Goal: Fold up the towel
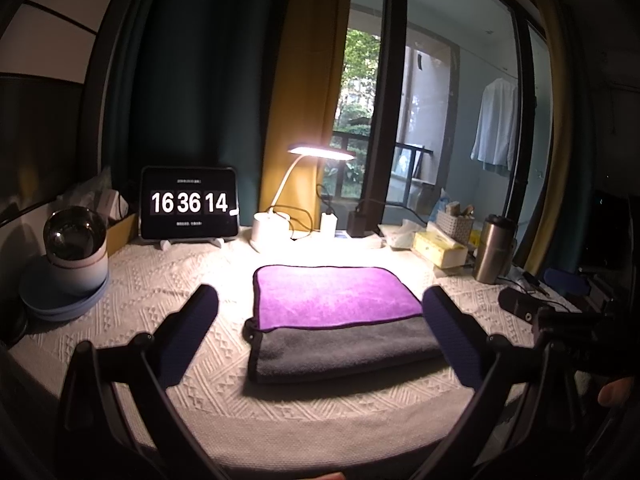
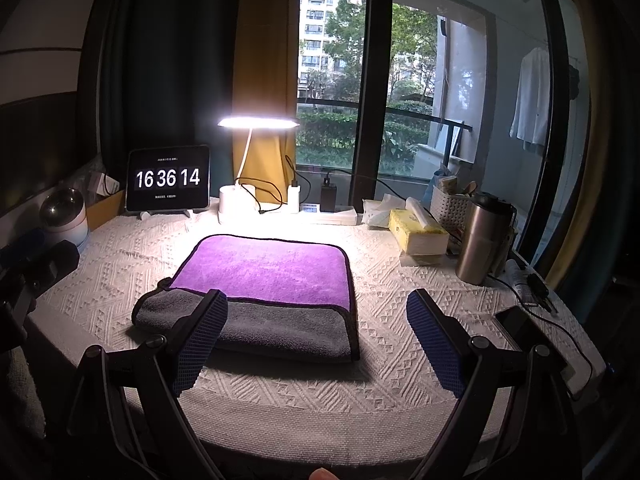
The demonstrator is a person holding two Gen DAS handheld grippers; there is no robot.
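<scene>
**The towel looks folded, and both grippers are held back from it**

The wide worktop with the bumpy white woven cloth (image 2: 320,392) fills most of both views. In the middle of it lies the soft towel, purple on top and grey underneath (image 2: 264,276). It lies flat in a neat stack. The purple layer covers the far part, and a grey strip sticks out along the near side. I think at least one fold is done. One more fold may be left, or maybe just a little tidying of the left corner, which bulges out a bit.

The left gripper (image 1: 320,332) has its jaws spread wide and holds nothing. The towel shows between them. The right gripper (image 2: 316,344) also has its jaws spread wide and empty, near the right front corner of the towel.

There is lots of bare cloth in front of the towel and on both sides. The back edge is crowded. A black tablet showing clock numbers (image 2: 168,178), a lit white desk lamp (image 2: 250,152), a yellow tissue box (image 2: 418,234) and a shiny steel flask (image 2: 482,240) stand there, well apart from the towel.
</scene>
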